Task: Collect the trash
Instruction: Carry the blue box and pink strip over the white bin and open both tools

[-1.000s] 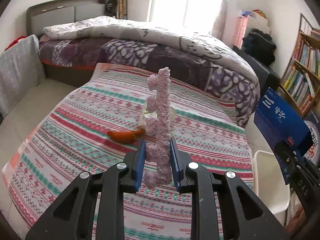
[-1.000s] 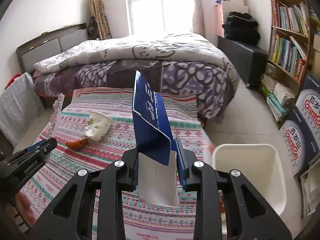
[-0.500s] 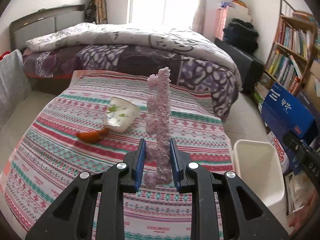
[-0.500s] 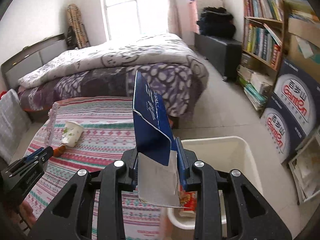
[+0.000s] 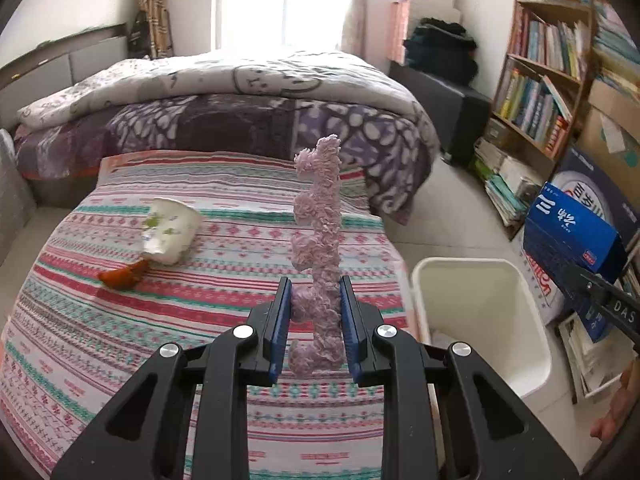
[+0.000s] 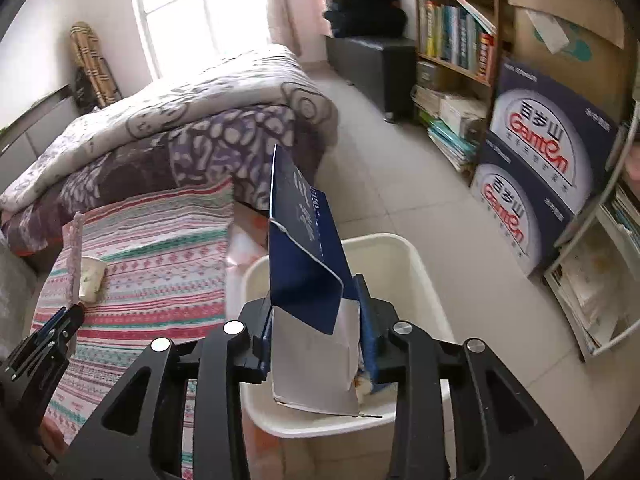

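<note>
My left gripper (image 5: 315, 286) is shut on a fuzzy lilac strip (image 5: 318, 208) that stands upright over the striped blanket (image 5: 240, 304). A white paper cup (image 5: 170, 230) lies tipped on the blanket, with an orange scrap (image 5: 120, 278) beside it. My right gripper (image 6: 314, 296) holds a flattened blue carton (image 6: 304, 248) directly above the white bin (image 6: 416, 264). Its jaws are opening, and the carton still sits between the pads. In the left wrist view the carton (image 5: 572, 236) hangs over the bin (image 5: 480, 320).
The bin stands on the tile floor at the right edge of the striped bed. A larger bed with a purple quilt (image 5: 248, 120) lies behind. A bookshelf (image 6: 456, 36) and stacked Ganten cartons (image 6: 536, 168) line the right wall.
Both grippers have swung to the right. The bin has come under the right gripper and closer in the left view. The right jaws stand wider around the carton.
</note>
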Action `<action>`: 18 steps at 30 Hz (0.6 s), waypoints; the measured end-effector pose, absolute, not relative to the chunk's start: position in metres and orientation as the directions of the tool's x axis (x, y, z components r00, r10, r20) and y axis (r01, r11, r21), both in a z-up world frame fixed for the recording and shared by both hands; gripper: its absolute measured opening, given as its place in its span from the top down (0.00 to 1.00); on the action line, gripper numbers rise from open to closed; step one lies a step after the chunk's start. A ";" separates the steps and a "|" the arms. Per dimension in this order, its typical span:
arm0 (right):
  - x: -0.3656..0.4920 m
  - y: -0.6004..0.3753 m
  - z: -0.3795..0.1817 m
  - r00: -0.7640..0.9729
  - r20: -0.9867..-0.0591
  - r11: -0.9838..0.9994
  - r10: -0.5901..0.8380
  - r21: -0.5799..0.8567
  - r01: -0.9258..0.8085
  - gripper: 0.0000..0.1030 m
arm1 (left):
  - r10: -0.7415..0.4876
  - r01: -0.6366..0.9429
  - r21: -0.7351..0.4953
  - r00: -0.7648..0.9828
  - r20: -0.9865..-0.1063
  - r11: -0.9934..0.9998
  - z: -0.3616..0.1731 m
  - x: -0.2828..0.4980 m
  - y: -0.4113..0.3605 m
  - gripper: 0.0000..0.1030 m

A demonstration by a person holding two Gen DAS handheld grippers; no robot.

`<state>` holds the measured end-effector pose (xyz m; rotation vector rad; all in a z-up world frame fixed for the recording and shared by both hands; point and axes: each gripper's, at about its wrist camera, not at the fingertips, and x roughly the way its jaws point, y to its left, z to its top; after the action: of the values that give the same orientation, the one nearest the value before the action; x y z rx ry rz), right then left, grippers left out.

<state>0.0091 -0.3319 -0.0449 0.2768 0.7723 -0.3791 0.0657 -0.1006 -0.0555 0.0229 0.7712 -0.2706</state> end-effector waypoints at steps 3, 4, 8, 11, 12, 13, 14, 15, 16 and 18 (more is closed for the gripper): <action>0.001 -0.346 -0.045 0.641 -0.723 0.881 -0.257 0.097 0.463 0.58 | -0.251 0.279 -0.075 0.675 -0.694 0.957 -0.058 0.064 -0.117 0.77; -0.001 -0.350 -0.045 0.639 -0.724 0.877 -0.261 0.098 0.470 0.58 | -0.256 0.286 -0.075 0.672 -0.695 0.955 -0.059 0.063 -0.122 0.77; -0.011 -0.368 -0.044 0.634 -0.717 0.853 -0.289 0.108 0.510 0.53 | -0.280 0.318 -0.080 0.655 -0.702 0.945 -0.062 0.059 -0.141 0.77; -0.018 -0.380 -0.043 0.634 -0.712 0.838 -0.303 0.118 0.533 0.47 | -0.293 0.342 -0.077 0.643 -0.708 0.937 -0.065 0.056 -0.156 0.77; -0.020 -0.384 -0.042 0.633 -0.711 0.834 -0.306 0.121 0.539 0.46 | -0.297 0.350 -0.075 0.639 -0.710 0.934 -0.066 0.055 -0.161 0.77; -0.023 -0.388 -0.042 0.632 -0.711 0.827 -0.310 0.126 0.547 0.45 | -0.300 0.356 -0.074 0.636 -0.711 0.932 -0.067 0.053 -0.165 0.77; -0.025 -0.392 -0.042 0.631 -0.711 0.824 -0.311 0.129 0.552 0.44 | -0.304 0.365 -0.073 0.632 -0.713 0.928 -0.068 0.052 -0.170 0.77; -0.027 -0.396 -0.042 0.629 -0.711 0.819 -0.314 0.134 0.559 0.42 | -0.307 0.370 -0.072 0.630 -0.713 0.926 -0.069 0.051 -0.174 0.77; -0.029 -0.398 -0.042 0.628 -0.711 0.814 -0.317 0.136 0.564 0.41 | -0.311 0.379 -0.069 0.626 -0.715 0.923 -0.070 0.050 -0.179 0.77; -0.032 -0.402 -0.041 0.626 -0.708 0.805 -0.326 0.139 0.576 0.38 | -0.323 0.400 -0.068 0.616 -0.719 0.914 -0.072 0.047 -0.189 0.77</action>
<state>-0.0322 -0.4024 -0.0406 0.3738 0.7262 -0.5312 0.0471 -0.1891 -0.0716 0.1024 0.8065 -0.4171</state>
